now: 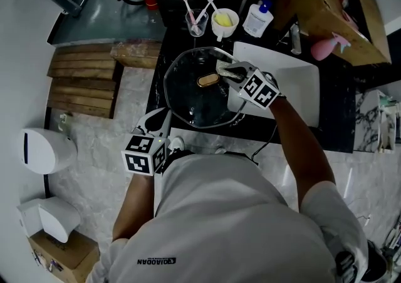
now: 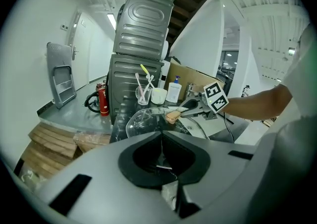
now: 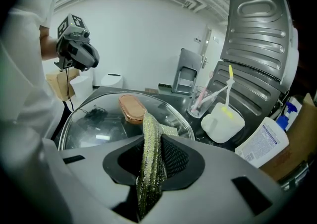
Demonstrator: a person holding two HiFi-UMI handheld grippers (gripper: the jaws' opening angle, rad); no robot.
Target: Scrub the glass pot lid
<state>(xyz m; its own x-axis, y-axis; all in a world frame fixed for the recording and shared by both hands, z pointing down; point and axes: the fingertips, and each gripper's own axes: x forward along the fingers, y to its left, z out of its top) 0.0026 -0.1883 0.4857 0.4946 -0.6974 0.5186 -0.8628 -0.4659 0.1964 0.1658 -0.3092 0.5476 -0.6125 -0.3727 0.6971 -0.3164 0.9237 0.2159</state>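
Observation:
The round glass pot lid (image 1: 188, 97) lies over the black counter, its copper-coloured handle (image 1: 208, 79) on top. My left gripper (image 1: 164, 114) is at the lid's near rim, and in the left gripper view its jaws (image 2: 161, 141) are shut on the thin edge of the lid (image 2: 146, 119). From the right, my right gripper (image 1: 227, 70) reaches over the lid. It is shut on a greenish scouring cloth (image 3: 150, 161) that hangs onto the glass (image 3: 99, 124) beside the handle (image 3: 131, 108).
Behind the lid stand a clear cup of toothbrushes (image 1: 196, 22), a white cup with a yellow brush (image 1: 225, 22) and a soap bottle (image 1: 257, 19). A white sink (image 1: 301, 87) lies to the right, a cardboard box (image 1: 332, 6) beyond it. Wooden pallets (image 1: 81, 81) lie left.

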